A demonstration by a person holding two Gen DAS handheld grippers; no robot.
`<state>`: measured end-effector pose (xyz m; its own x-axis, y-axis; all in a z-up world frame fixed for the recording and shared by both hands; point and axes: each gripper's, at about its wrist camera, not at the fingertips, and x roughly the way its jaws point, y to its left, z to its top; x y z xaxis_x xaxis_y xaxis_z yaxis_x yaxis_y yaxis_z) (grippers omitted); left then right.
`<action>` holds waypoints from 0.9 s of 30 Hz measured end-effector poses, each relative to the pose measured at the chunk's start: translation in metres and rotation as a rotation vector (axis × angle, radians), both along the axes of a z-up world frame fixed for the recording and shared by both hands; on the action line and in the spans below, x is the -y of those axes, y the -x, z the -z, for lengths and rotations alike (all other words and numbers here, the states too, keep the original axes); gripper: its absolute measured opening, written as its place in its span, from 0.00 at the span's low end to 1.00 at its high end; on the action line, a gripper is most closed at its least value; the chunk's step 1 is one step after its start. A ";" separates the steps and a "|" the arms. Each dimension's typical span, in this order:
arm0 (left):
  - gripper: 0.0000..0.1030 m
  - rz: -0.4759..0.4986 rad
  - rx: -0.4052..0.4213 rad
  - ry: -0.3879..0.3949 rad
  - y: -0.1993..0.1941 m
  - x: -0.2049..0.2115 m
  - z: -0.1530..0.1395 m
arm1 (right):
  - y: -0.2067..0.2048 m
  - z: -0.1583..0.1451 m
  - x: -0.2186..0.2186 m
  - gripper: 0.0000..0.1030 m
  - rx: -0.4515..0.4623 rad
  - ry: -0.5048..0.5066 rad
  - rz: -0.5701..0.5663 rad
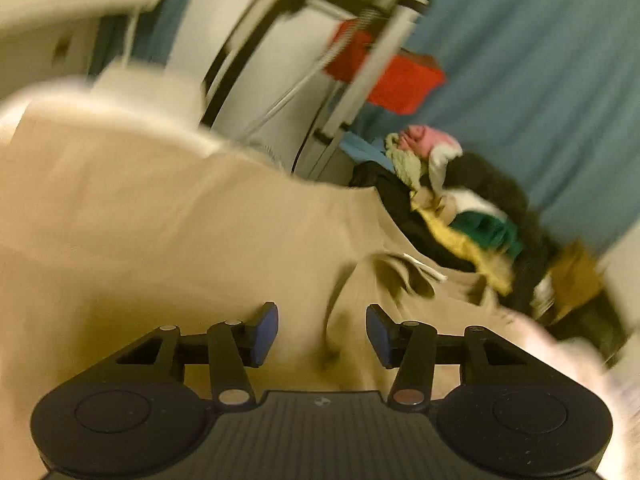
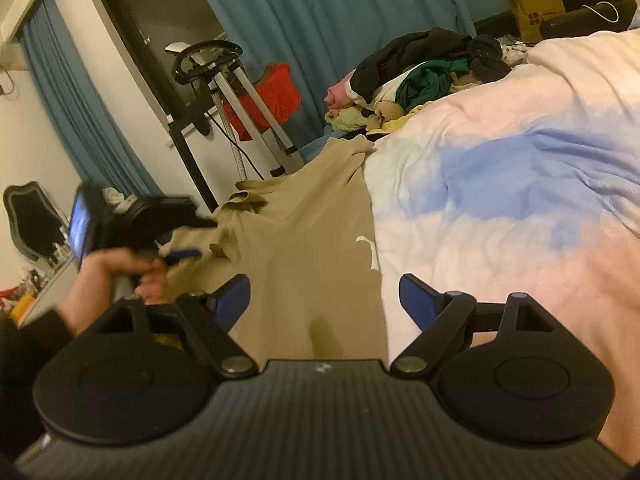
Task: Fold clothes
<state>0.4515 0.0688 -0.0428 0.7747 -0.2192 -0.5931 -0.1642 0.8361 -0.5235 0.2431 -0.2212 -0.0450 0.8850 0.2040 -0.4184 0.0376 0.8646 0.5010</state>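
Note:
A beige garment (image 2: 304,216) lies along the left edge of the bed, with a small white logo (image 2: 370,250) near its right border. It fills the left wrist view (image 1: 160,232). My left gripper (image 1: 322,334) is open just above the cloth, nothing between its blue pads; it also shows in the right wrist view (image 2: 180,256) at the garment's left side. My right gripper (image 2: 324,300) is open over the garment's near right border, nothing between its pads.
A pink, white and blue duvet (image 2: 500,184) covers the bed. A pile of mixed clothes (image 2: 424,72) lies at the far end, also seen in the left wrist view (image 1: 460,208). An exercise bike (image 2: 236,96), a red cloth (image 2: 272,96) and blue curtains (image 2: 328,12) stand behind.

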 end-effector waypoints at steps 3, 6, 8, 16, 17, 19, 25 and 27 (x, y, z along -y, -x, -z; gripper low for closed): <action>0.46 0.015 0.013 0.043 0.012 -0.004 0.006 | 0.002 0.000 -0.002 0.81 -0.003 -0.010 -0.011; 0.46 0.054 0.034 0.021 0.009 0.008 0.009 | 0.004 -0.001 -0.005 0.81 -0.005 0.001 -0.026; 0.46 0.096 0.065 -0.077 0.006 0.025 0.010 | 0.005 -0.001 -0.008 0.81 -0.005 0.013 -0.034; 0.07 0.045 0.062 -0.184 0.009 0.033 0.003 | 0.000 0.006 -0.014 0.81 -0.025 0.022 -0.053; 0.07 0.027 0.064 -0.219 0.012 0.030 -0.001 | 0.000 0.007 -0.014 0.81 -0.025 0.027 -0.054; 0.07 0.041 0.073 -0.306 0.017 0.032 -0.004 | -0.002 0.008 -0.015 0.81 -0.025 0.036 -0.056; 0.31 0.103 0.079 -0.415 0.041 0.043 -0.007 | -0.003 0.007 -0.012 0.81 -0.021 0.054 -0.037; 0.41 0.144 0.097 -0.452 0.060 0.049 -0.018 | -0.002 0.005 -0.012 0.81 -0.013 0.060 -0.036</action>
<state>0.3915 0.0203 -0.0243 0.8118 -0.0648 -0.5803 0.0010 0.9940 -0.1096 0.2451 -0.2087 -0.0502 0.8721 0.2100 -0.4420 0.0119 0.8939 0.4481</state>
